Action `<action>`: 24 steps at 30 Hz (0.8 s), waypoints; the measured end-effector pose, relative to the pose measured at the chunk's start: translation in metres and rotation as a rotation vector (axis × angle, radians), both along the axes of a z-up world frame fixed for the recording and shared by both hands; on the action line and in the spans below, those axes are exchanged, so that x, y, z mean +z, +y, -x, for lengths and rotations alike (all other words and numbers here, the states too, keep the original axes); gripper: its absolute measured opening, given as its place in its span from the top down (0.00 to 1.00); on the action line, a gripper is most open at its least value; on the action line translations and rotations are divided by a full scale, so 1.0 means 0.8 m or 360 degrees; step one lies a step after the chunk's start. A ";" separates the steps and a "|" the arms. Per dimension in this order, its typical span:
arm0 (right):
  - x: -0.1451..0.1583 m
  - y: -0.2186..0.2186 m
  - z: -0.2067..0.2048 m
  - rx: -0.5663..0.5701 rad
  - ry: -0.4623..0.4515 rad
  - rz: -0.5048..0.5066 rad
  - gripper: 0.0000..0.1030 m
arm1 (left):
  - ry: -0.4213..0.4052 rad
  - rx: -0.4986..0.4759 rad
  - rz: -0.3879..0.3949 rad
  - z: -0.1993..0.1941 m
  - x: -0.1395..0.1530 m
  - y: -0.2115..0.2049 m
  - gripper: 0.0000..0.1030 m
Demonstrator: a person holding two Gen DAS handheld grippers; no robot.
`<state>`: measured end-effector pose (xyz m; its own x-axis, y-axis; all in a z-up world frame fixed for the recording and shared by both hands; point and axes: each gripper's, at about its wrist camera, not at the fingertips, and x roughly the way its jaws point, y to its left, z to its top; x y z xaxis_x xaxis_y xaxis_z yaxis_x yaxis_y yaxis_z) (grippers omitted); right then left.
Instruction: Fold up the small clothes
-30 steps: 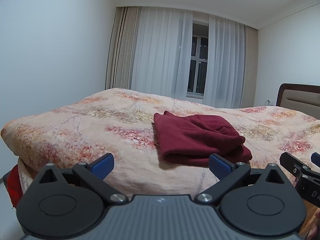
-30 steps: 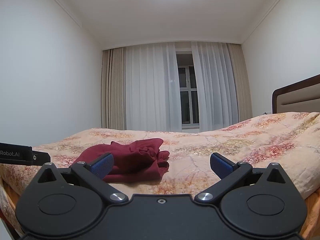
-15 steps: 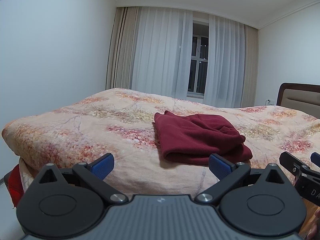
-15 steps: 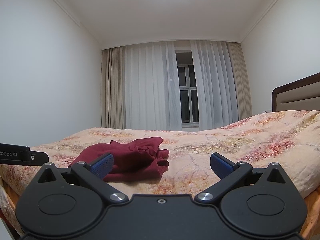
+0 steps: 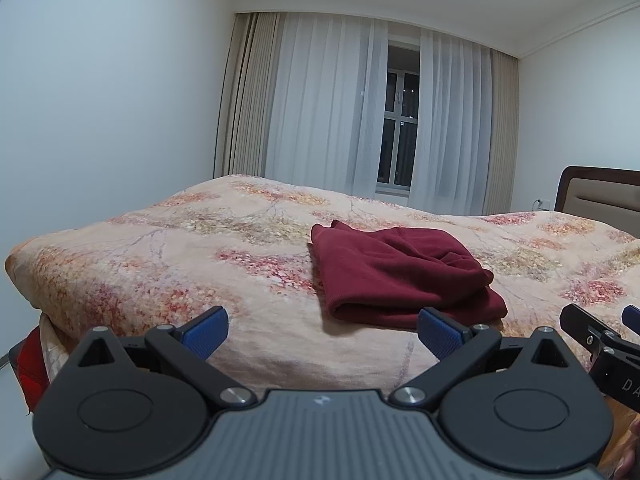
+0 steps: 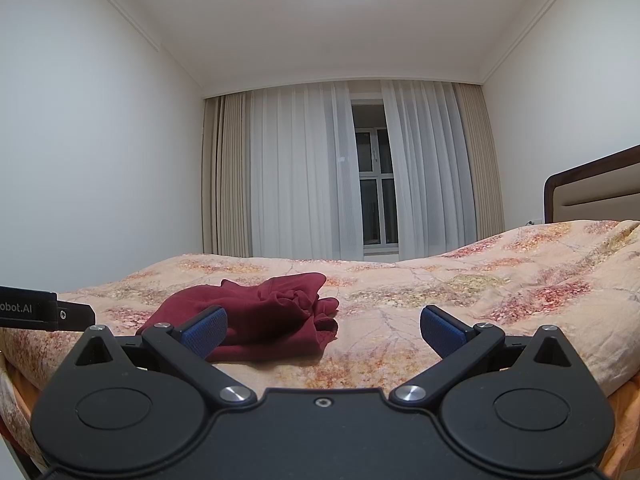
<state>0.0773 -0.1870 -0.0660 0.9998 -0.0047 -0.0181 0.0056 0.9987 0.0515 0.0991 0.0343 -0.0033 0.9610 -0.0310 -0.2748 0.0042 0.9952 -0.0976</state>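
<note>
A dark red garment (image 5: 400, 272) lies folded in a thick bundle on the bed's floral cover (image 5: 180, 264). It also shows in the right wrist view (image 6: 260, 316), left of centre. My left gripper (image 5: 323, 332) is open and empty, held off the bed's near edge, short of the garment. My right gripper (image 6: 323, 330) is open and empty too, low by the bed edge, with the garment ahead and to the left. The right gripper's finger shows at the right edge of the left wrist view (image 5: 592, 332).
The bed fills the middle of both views, with a brown headboard (image 5: 600, 192) at the right. Curtains and a window (image 5: 396, 132) stand behind it. A white wall is at the left. Something red (image 5: 34, 368) hangs below the bed's left corner.
Both grippers stay open. The views have shifted only slightly; the right gripper's view has tipped up a little. The garment has not moved.
</note>
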 end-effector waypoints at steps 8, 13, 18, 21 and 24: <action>-0.002 0.000 -0.001 0.0001 0.0010 -0.0007 0.00 | 0.0002 0.0002 0.0000 0.001 0.000 0.000 0.00; -0.002 0.000 -0.001 0.0001 0.0013 -0.0008 0.00 | 0.0010 0.0003 0.0000 0.000 -0.001 0.000 0.00; -0.002 -0.001 -0.001 0.0002 0.0017 -0.0009 0.00 | 0.0025 -0.0023 0.0032 0.000 -0.002 0.001 0.00; -0.003 -0.001 -0.002 0.0004 0.0022 -0.0012 0.00 | 0.0070 0.0033 0.0035 -0.002 -0.002 -0.002 0.00; -0.003 -0.002 -0.003 0.0004 0.0029 -0.0017 0.00 | 0.0093 0.0057 0.0024 -0.003 -0.004 -0.003 0.00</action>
<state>0.0794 -0.1888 -0.0687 0.9993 -0.0018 -0.0365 0.0040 0.9981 0.0619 0.1016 0.0319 -0.0068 0.9439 -0.0017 -0.3301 -0.0373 0.9931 -0.1116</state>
